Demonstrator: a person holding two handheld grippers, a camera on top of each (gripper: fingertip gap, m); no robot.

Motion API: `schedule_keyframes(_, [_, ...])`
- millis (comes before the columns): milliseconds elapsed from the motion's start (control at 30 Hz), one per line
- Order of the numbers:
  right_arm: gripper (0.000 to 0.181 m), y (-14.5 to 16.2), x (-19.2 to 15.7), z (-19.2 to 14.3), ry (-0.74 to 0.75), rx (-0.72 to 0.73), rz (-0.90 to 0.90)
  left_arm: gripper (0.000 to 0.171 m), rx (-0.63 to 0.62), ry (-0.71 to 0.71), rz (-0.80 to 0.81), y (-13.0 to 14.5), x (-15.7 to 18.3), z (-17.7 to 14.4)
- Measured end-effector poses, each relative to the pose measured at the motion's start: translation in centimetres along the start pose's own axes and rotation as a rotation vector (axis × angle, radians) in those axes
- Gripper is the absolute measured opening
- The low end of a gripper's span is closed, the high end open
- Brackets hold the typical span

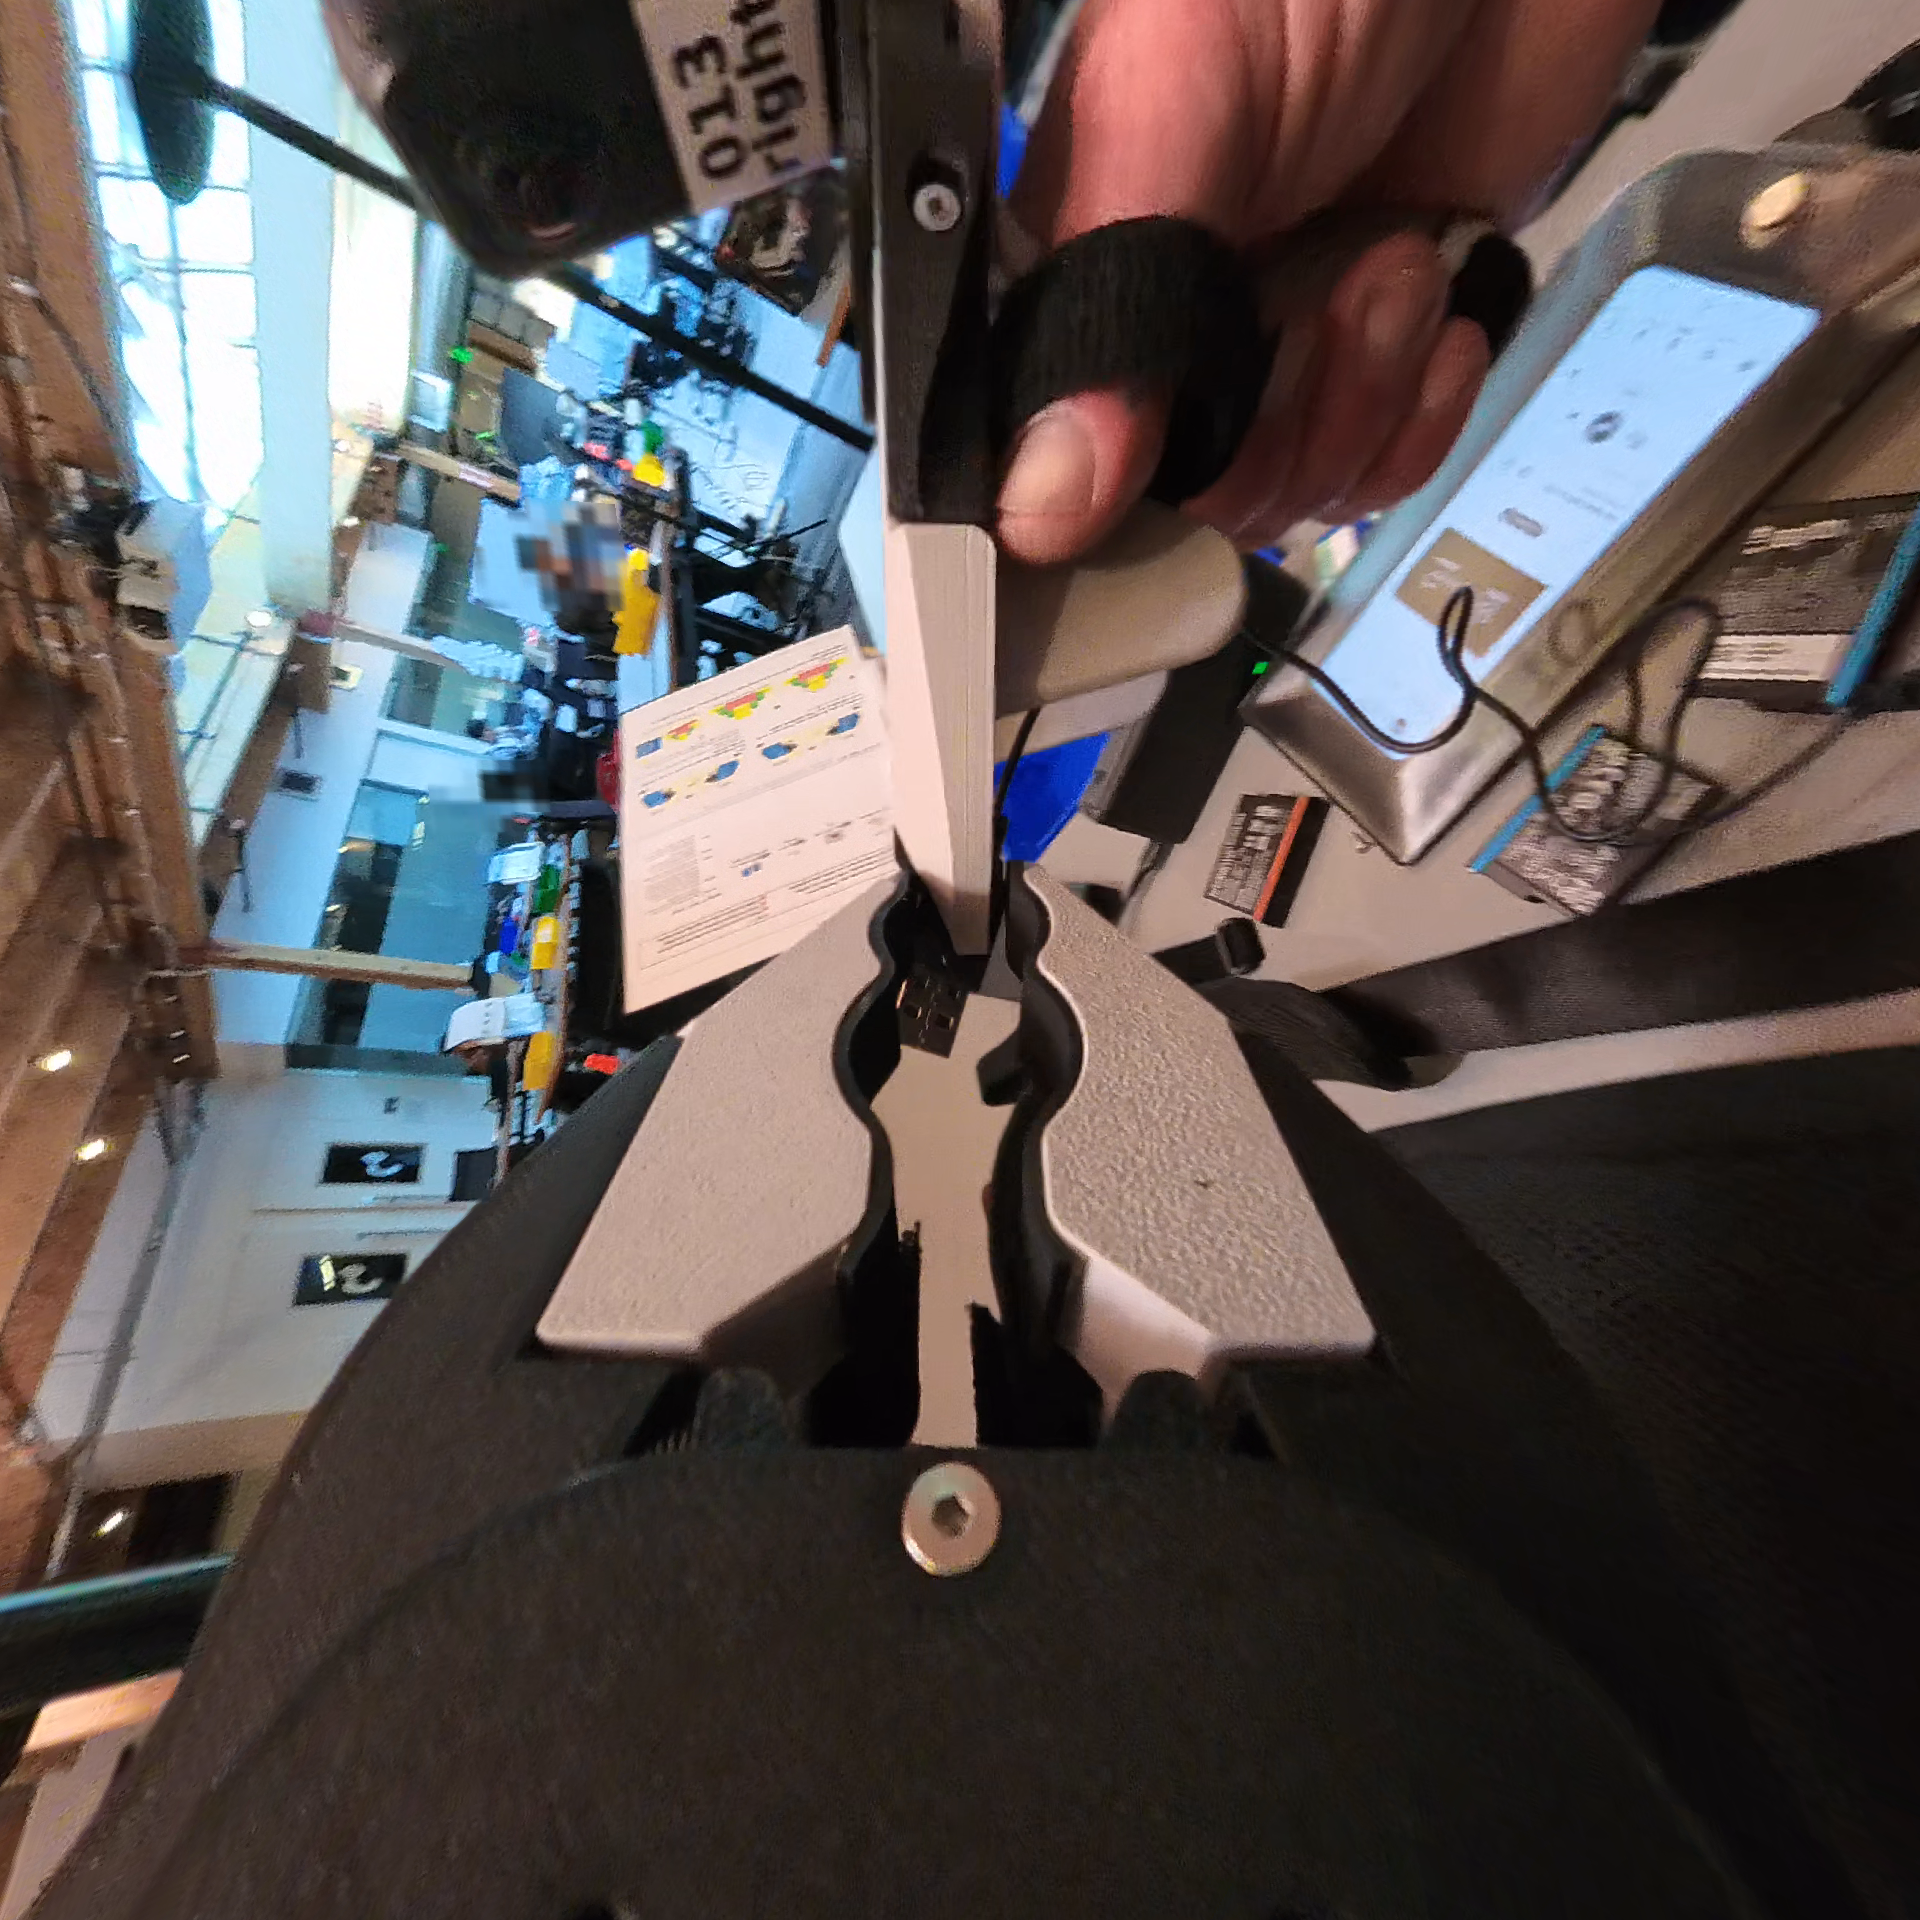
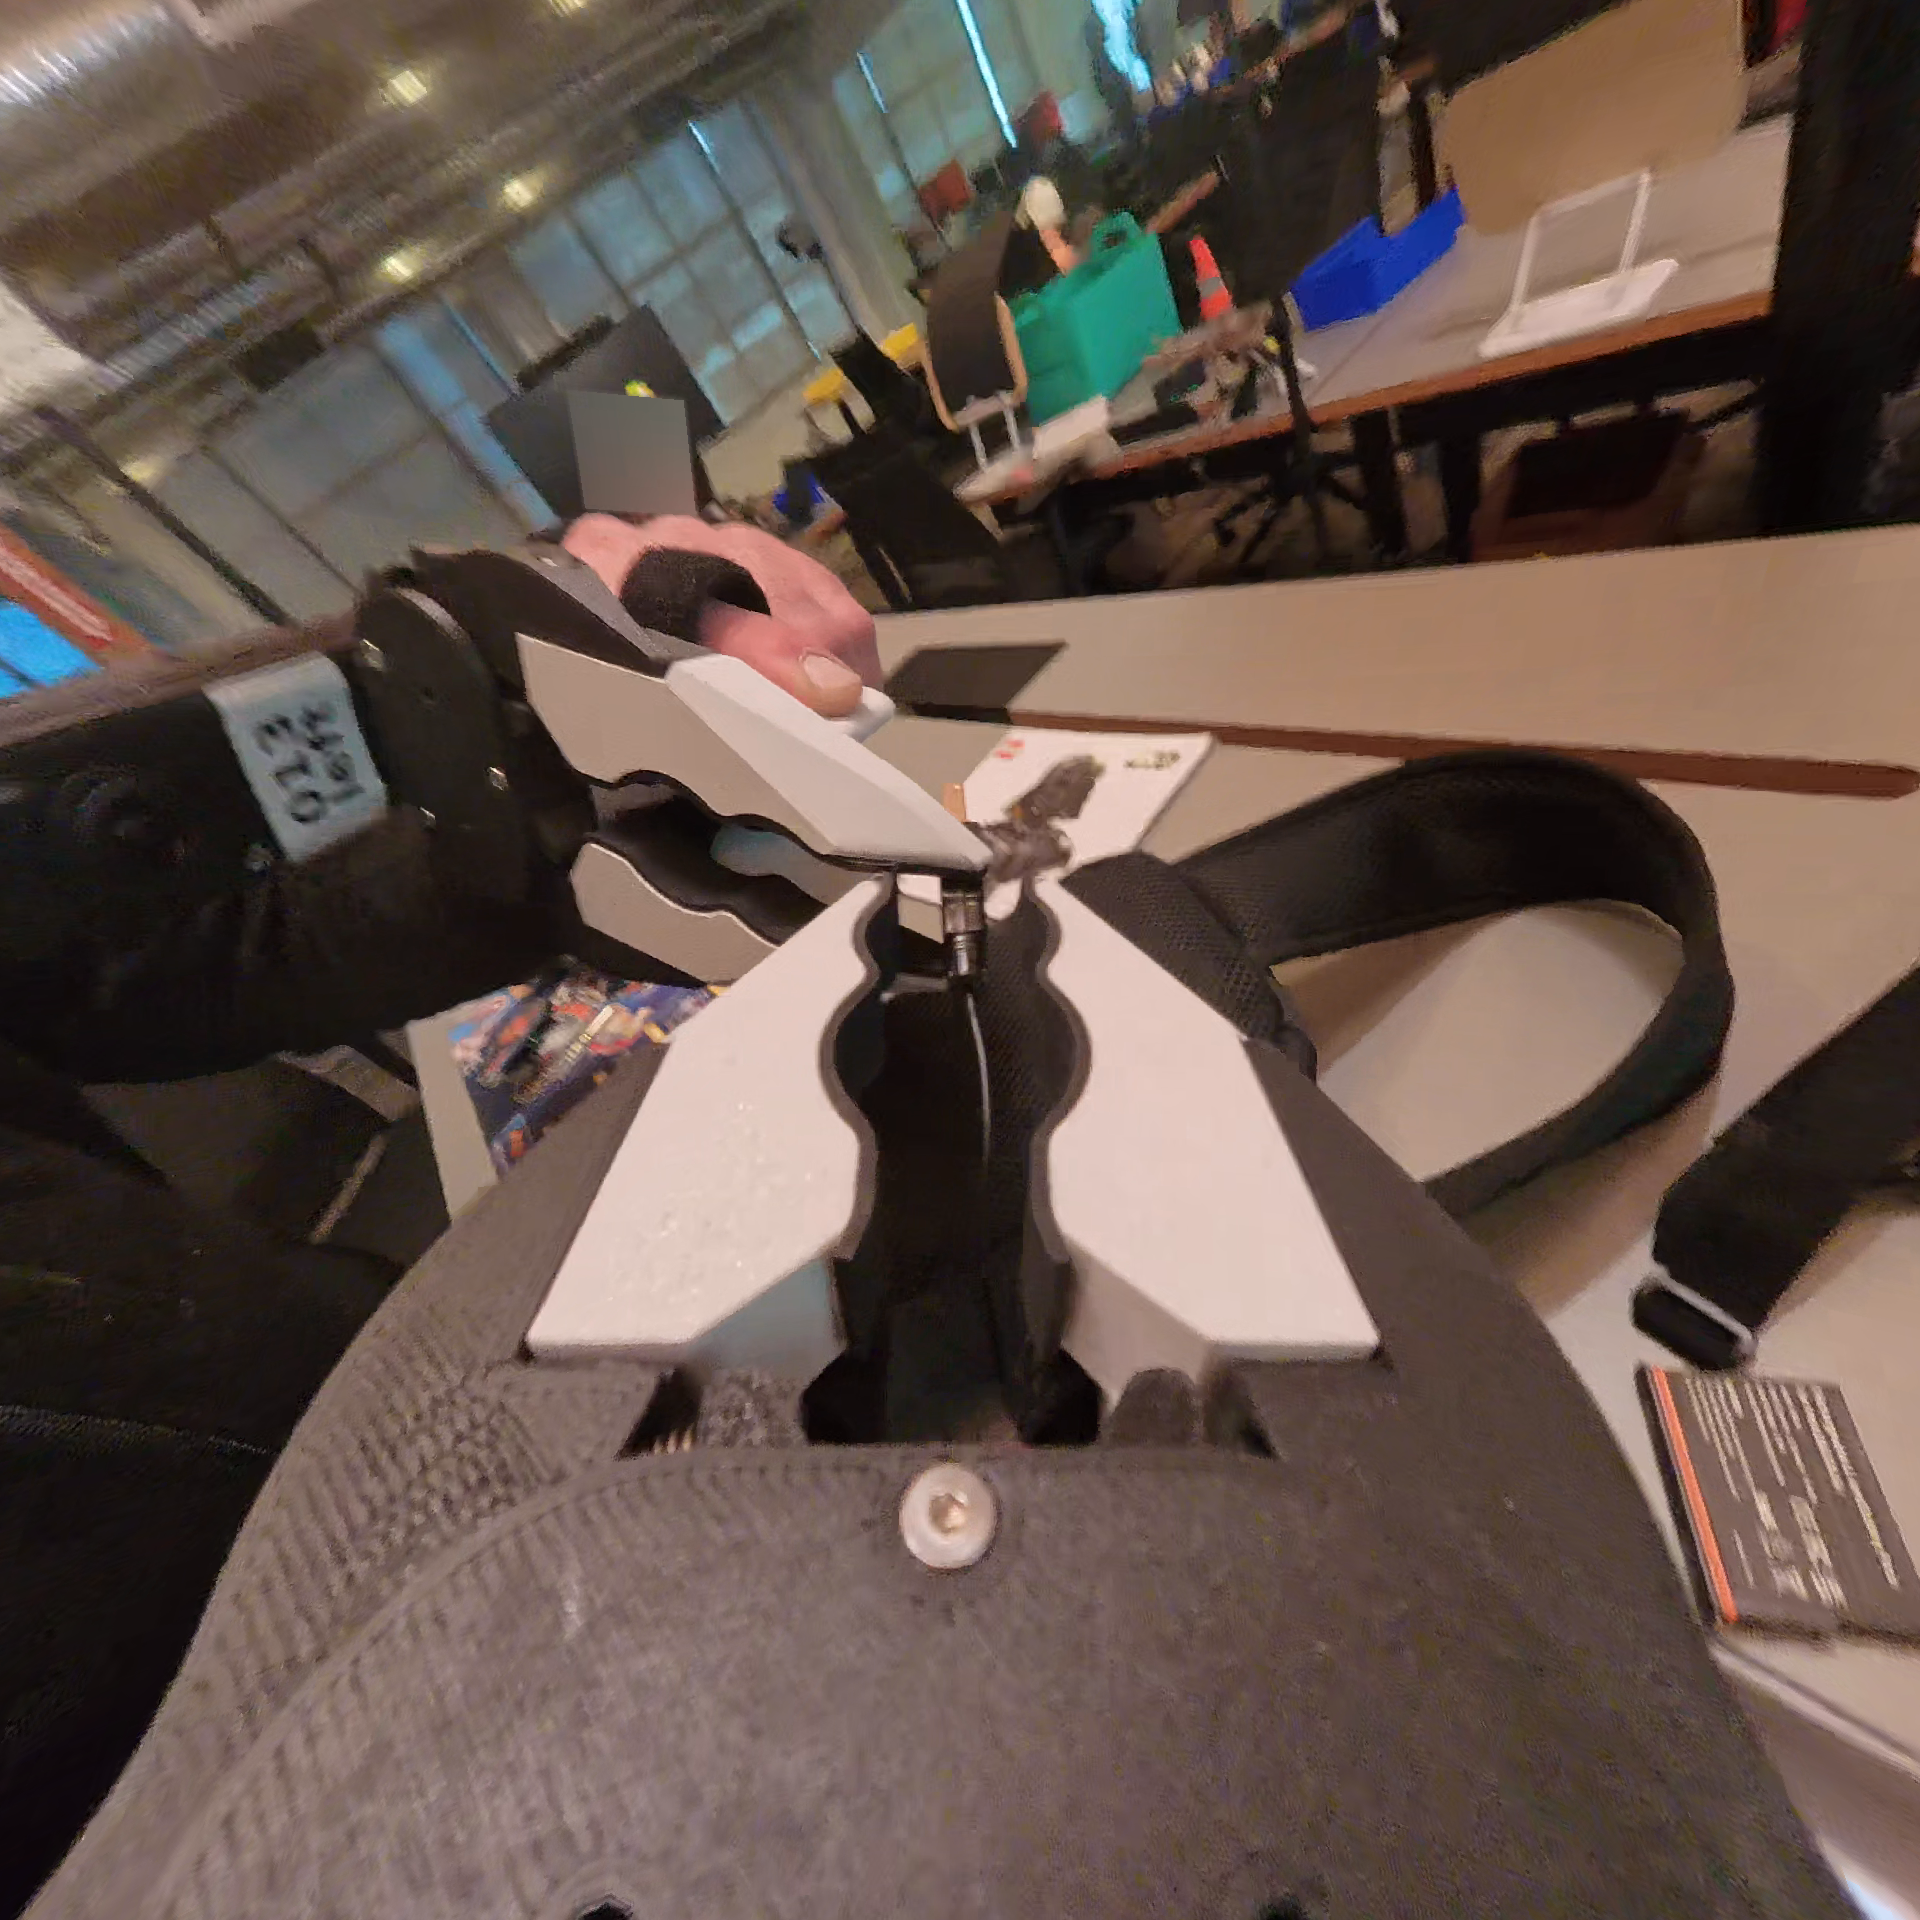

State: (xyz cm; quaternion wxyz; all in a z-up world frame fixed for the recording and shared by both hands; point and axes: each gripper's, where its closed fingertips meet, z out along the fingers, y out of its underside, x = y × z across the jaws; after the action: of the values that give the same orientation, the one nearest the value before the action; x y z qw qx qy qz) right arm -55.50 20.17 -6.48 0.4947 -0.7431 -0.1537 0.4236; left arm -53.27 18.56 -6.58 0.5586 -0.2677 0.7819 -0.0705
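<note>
Over the grey table and black strap at frame right, your left gripper and right gripper meet tip to tip at centre, both jaws narrowly apart around a small black plug; can't tell which grips it.

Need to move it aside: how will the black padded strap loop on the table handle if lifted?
The black padded strap loop probably flops, since it lies curved and slack on the grey table. Its mesh weave likely grips well; it looks light.
</note>
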Motion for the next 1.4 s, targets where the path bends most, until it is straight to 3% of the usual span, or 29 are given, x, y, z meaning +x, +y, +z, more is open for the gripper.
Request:
schedule_keyframes(33, [0.007, -0.4, 0.4, -0.1, -0.020, 0.023, 0.013, 0.013, 0.004, -0.020, -0.013, 0.1, -0.4, 0.4])
schedule_keyframes(233, [0.004, -0.9, 3.7, -2.2, -0.040, 0.068, 0.042, 0.017, 0.036, 0.009, -0.076, 0.1, -1.3, 4.0])
schedule_keyframes(400, [0.005, -0.4, 7.6, -5.7, 0.034, 0.108, 0.059, 0.053, 0.058, 0.142, -0.107, 1.8, -3.9, 6.6])
schedule_keyframes(567, [0.004, 1.3, 10.4, -8.7, 0.088, 0.140, 0.093, 0.067, -0.104, 0.325, 0.163, 8.4, -4.0, 13.4])
schedule_keyframes(833, [0.004, 3.8, 12.2, -10.2, 0.120, 0.181, 0.103, 0.089, -0.144, 0.640, 0.597, 14.5, 0.2, 23.6])
schedule_keyframes(1033, [0.004, 5.0, 12.4, -11.5, 0.108, 0.231, 0.107, 0.098, -0.122, 0.859, 0.766, 16.5, 2.7, 25.3])
schedule_keyframes(1200, [0.004, 6.0, 12.9, -11.7, 0.091, 0.259, 0.124, 0.103, -0.119, 0.956, 0.918, 18.1, 4.8, 25.8])
schedule_keyframes(1400, [0.004, 6.3, 13.4, -12.0, 0.082, 0.278, 0.129, 0.096, -0.107, 1.008, 0.938, 19.4, 5.8, 26.2])
